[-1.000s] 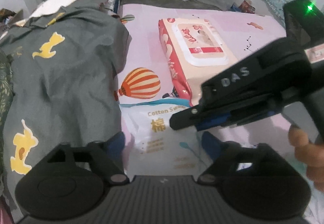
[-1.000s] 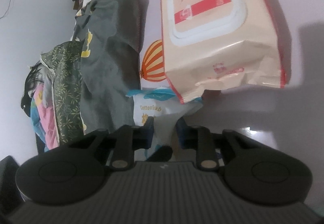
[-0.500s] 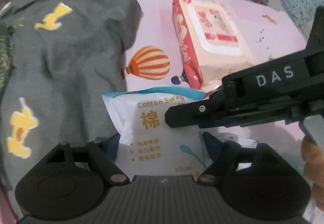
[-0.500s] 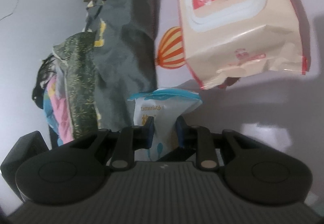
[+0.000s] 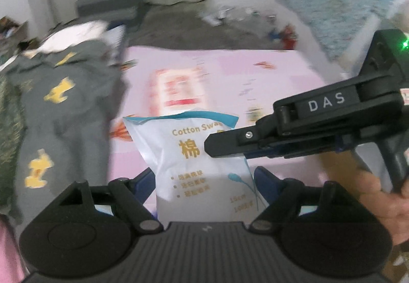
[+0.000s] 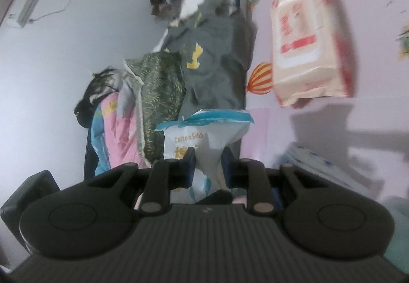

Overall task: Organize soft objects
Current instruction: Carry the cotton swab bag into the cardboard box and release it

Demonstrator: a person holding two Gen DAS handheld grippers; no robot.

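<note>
Pink sheet [image 5: 268,83] printed with a striped balloon [image 6: 260,78] spreads ahead of both grippers, with the grey cloth [image 5: 74,114] carrying yellow shapes heaped to the left gripper's left. Farther ahead of the fingers, blurred, the red-and-cream wipes pack [image 6: 309,53] lies flat on the sheet. Nearer, the white cotton swab bag [image 5: 194,162] with its blue top edge stands raised off the sheet, directly in front of both cameras. The right gripper [image 6: 208,168] pinches the bag's side, blue pads pressed into the creased plastic, and in the left wrist view it reaches in from the right, a hand [image 5: 383,203] on its handle. The left gripper [image 5: 204,178] has the bag's lower end between its blue fingers [image 5: 265,178]; its jaws have just narrowed slightly, yet whether the pads press the bag I cannot tell.
</note>
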